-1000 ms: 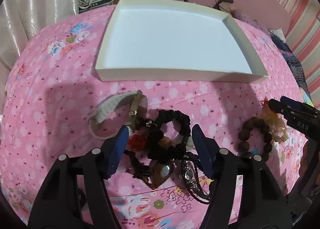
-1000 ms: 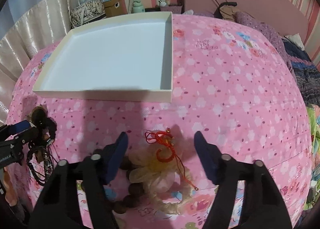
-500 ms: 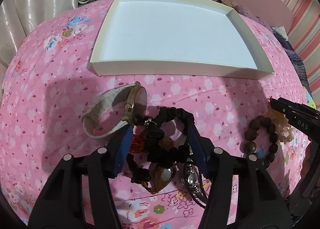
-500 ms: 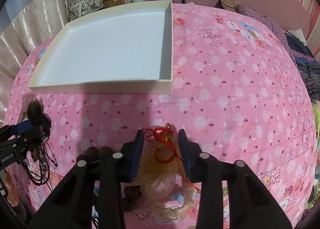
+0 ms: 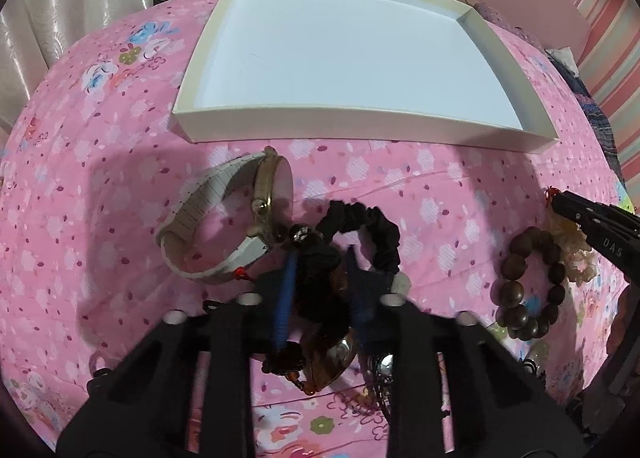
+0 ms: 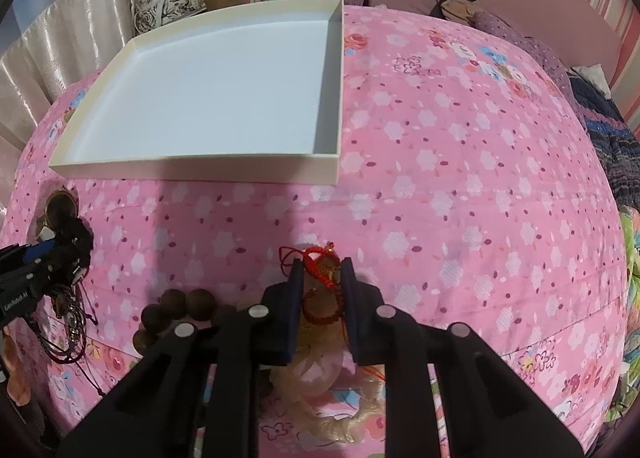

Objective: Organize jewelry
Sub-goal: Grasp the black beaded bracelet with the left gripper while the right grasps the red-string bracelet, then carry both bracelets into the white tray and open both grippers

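A shallow white tray (image 5: 280,126) lies on the pink flowered bedspread; it also shows in the right wrist view (image 6: 192,168). My left gripper (image 5: 320,258) is shut on a black scrunchie (image 5: 372,226) in a tangle of jewelry, beside a white-strap watch (image 5: 224,218). A brown bead bracelet (image 5: 528,286) lies to the right. My right gripper (image 6: 320,270) is shut on a red cord charm (image 6: 320,262) lying on a cream scrunchie (image 6: 312,370). The brown beads (image 6: 172,306) sit left of it.
A heart pendant (image 5: 332,362) and a small metal watch (image 5: 384,366) lie under the left gripper. Curtains, a printed bag (image 6: 168,6) and shelves stand beyond the bed. Folded dark clothes (image 6: 600,118) lie at the right edge.
Both grippers have closed: the left onto the black scrunchie, the right onto the red cord charm. Both moved slightly forward toward the tray.
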Motion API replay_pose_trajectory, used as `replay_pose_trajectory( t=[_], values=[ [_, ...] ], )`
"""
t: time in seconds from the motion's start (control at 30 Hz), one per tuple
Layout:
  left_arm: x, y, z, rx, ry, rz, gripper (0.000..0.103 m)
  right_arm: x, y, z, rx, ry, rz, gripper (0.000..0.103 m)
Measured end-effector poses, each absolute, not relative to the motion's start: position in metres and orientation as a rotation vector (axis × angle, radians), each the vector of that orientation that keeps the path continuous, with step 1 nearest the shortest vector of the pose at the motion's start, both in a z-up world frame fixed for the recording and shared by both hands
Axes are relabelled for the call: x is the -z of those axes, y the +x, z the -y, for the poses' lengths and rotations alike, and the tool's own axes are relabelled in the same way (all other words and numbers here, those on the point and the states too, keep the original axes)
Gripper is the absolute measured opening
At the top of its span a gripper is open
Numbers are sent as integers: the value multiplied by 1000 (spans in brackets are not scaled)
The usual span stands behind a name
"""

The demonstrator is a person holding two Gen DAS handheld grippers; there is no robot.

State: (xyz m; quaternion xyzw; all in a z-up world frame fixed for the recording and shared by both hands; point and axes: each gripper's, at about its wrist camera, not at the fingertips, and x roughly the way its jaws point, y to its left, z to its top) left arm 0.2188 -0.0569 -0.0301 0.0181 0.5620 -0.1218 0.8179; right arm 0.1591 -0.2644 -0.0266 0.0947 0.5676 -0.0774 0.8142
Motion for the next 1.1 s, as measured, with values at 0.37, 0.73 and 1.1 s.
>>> replay_pose_trajectory(
  t=[0.37,0.73,1.1],
  values=[
    [16,210,62,285,52,-1131,10,18,158,261,176,170,-1166,12],
    [-8,204,54,297,26,-1042,10,-3,157,263,162,205,-1038,12],
    [-57,231,69,291,-2,-948,10,-42,186,252,141,212,-881,12]
  ],
)
